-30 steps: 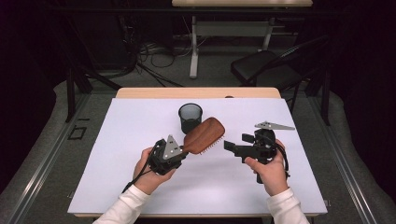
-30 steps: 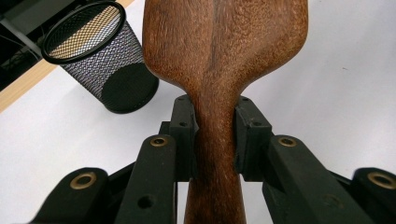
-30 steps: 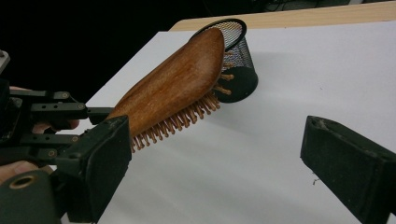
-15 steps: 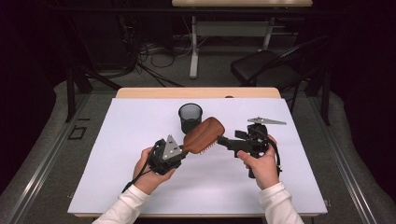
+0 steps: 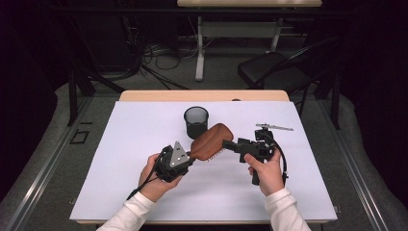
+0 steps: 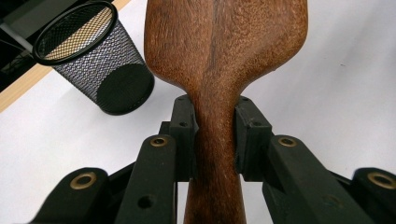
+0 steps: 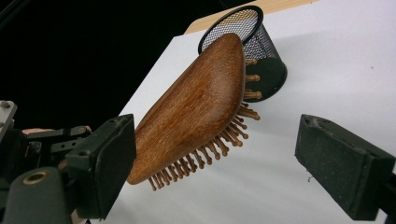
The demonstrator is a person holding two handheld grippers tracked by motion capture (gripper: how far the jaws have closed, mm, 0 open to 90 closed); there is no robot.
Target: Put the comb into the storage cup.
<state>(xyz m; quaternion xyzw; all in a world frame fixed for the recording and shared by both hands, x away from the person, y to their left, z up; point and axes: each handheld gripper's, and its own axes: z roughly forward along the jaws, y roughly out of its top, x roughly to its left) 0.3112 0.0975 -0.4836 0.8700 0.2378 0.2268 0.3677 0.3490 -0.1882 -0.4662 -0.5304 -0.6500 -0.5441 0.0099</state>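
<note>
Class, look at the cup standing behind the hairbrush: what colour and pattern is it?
The cup is black wire mesh, seen best in the left gripper view.

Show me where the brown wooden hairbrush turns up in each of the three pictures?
High view: the brown wooden hairbrush sits mid-table, between the two hands.
Left gripper view: its neck is clamped between the black fingers, head at top centre.
Right gripper view: it slants across the middle, bristles facing down.
Shared landmark: the black mesh cup, just behind the brush.
</note>
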